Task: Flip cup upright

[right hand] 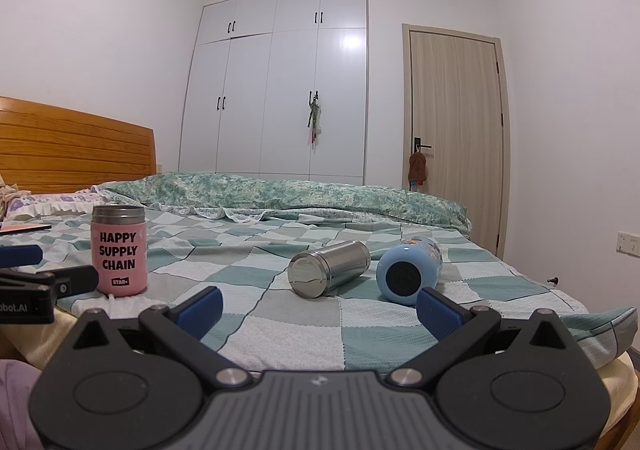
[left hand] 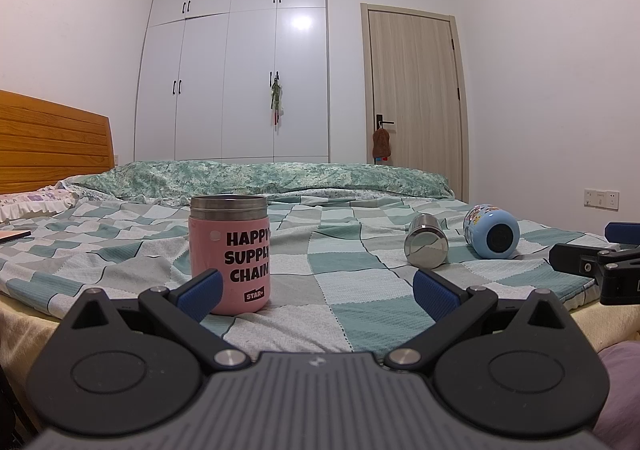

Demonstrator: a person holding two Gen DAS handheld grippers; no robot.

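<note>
- The pink cup [left hand: 229, 253] stands upright near the bed's [left hand: 360, 290] front edge, toward the headboard side; it sits just beyond the left gripper [left hand: 316, 296], behind its left fingertip.
- The steel cup [right hand: 329, 268] and the blue cup [right hand: 408, 270] lie on their sides near the front edge, bases toward the right gripper [right hand: 318, 308], just ahead of its spread fingers.
- Both grippers are spread wide, holding nothing.

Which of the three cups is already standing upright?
The pink cup lettered HAPPY SUPPLY CHAIN, on the left. The steel cup and the blue cup both lie on their sides.
</note>
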